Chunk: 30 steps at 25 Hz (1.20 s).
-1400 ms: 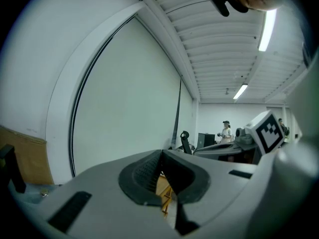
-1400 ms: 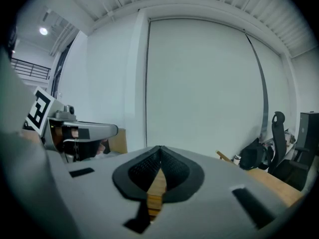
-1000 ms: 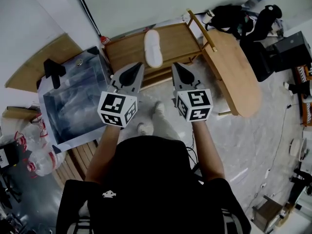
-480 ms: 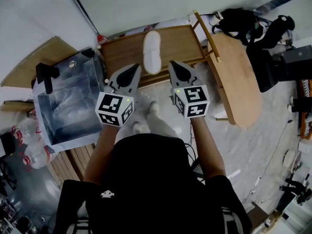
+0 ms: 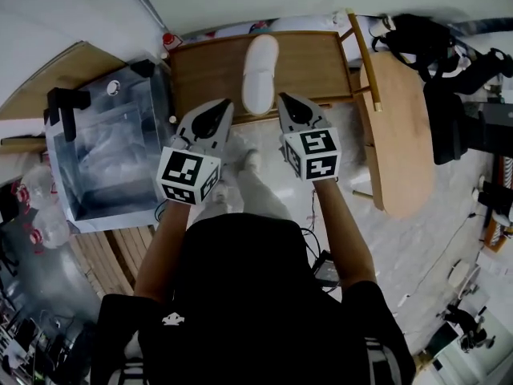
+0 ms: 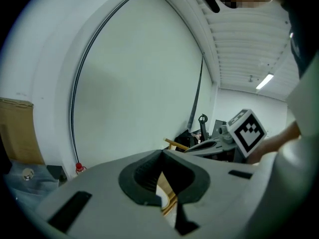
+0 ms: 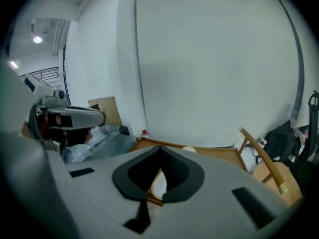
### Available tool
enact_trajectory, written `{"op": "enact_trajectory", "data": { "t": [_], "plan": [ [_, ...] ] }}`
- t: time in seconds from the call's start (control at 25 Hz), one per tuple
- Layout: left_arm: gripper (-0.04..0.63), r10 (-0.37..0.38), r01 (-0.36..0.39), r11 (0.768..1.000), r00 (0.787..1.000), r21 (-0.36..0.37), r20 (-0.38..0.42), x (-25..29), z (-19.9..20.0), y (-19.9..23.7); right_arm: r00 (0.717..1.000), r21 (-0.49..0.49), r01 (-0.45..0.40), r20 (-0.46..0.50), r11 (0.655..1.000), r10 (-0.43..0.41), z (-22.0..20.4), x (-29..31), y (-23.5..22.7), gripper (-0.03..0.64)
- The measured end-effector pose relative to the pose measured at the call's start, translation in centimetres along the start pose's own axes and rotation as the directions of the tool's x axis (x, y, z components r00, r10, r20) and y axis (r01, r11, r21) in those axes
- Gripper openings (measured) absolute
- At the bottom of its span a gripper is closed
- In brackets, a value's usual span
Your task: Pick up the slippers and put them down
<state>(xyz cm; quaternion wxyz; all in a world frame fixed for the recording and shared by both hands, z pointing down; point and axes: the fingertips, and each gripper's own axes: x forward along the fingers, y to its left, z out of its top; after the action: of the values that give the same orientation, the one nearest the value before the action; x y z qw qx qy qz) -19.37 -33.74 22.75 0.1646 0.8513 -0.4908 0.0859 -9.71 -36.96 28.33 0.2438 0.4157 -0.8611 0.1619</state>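
The left gripper (image 5: 224,103) has its two jaws together, tips meeting, with nothing clamped between them. The right gripper (image 5: 284,97) is likewise closed and empty. Both are held out in front of the person, side by side but apart, each pointing towards twelve o'clock in the head view and tilted somewhat down. Each carries a cube with black-and-white square markers at its rear end.

A single white slipper (image 5: 260,74) lies just beyond the two tips, at twelve o'clock, in line with the gap between the grippers and touched by neither. It rests flat on a low wooden bench (image 5: 200,74) with its long side running away from the person. In both gripper views a pale sliver of the slipper shows through the small opening below the closed tips.

At nine o'clock of the left gripper stands a clear plastic box (image 5: 104,159). At three o'clock of the right gripper is a rounded wooden panel (image 5: 401,127) with a rail along its edge. Beyond that, at about two o'clock, sits a black bag (image 5: 409,34). A white wall rises behind the bench.
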Motion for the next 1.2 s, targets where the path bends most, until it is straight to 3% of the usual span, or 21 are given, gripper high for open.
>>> {"op": "enact_trajectory", "data": {
  "t": [0.76, 1.2],
  "plan": [
    [0.006, 0.073, -0.075, 0.997, 0.99, -0.007, -0.119, 3.9, -8.9, 3.7, 0.957, 0.005, -0.116, -0.265, 0.993, 0.113, -9.9, 12.5, -1.7, 0.003],
    [0.006, 0.107, -0.107, 0.994, 0.982, 0.008, -0.157, 4.5, -12.1, 5.1, 0.931, -0.03, -0.069, -0.36, 0.997, 0.054, -13.1, 18.0, -3.1, 0.124]
  ]
}}
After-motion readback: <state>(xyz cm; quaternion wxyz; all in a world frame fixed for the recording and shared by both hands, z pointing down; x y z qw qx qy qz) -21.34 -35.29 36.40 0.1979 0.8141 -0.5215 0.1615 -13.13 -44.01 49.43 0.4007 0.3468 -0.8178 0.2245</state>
